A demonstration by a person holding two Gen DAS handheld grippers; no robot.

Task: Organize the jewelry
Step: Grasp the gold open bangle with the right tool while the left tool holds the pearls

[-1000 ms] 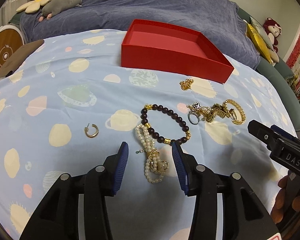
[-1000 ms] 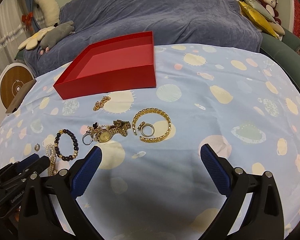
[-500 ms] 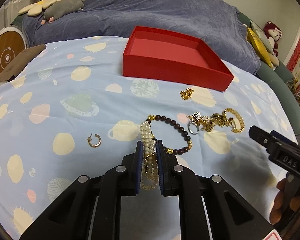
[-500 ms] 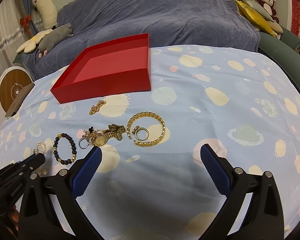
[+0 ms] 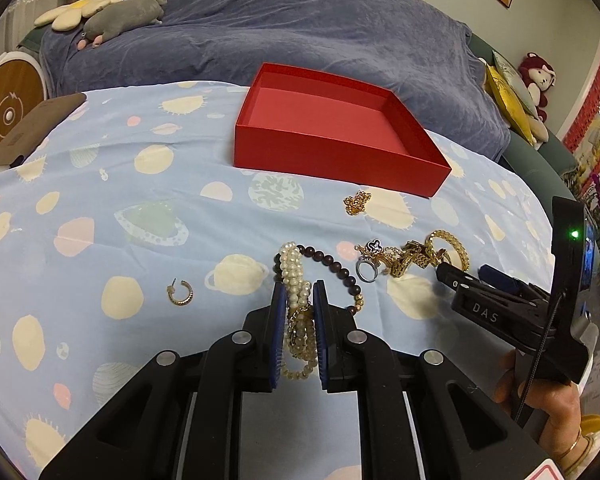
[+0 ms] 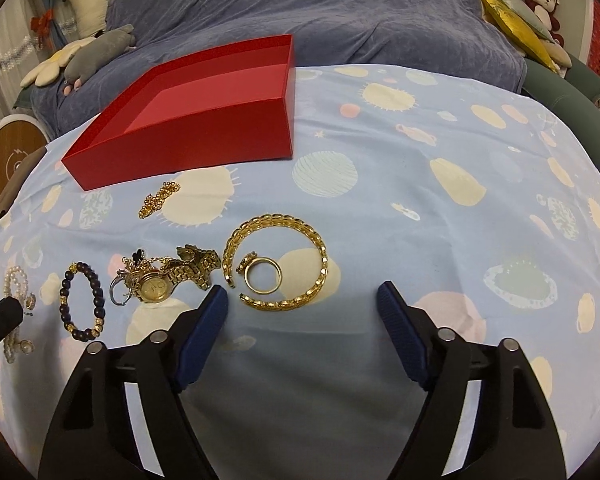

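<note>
Left wrist: left tool (image 5: pixel 299 300) clamps pearl bracelet (image 5: pixel 296 280).

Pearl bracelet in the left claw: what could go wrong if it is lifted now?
1. The pearl bracelet lies over the dark bead bracelet, so lifting may drag that one along.
2. The left claw pinches only some strands, and loose loops may slip out before reaching the red box.

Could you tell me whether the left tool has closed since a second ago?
Yes. The left tool closed inward onto the white pearl bracelet, near the dark beaded bracelet.
</note>
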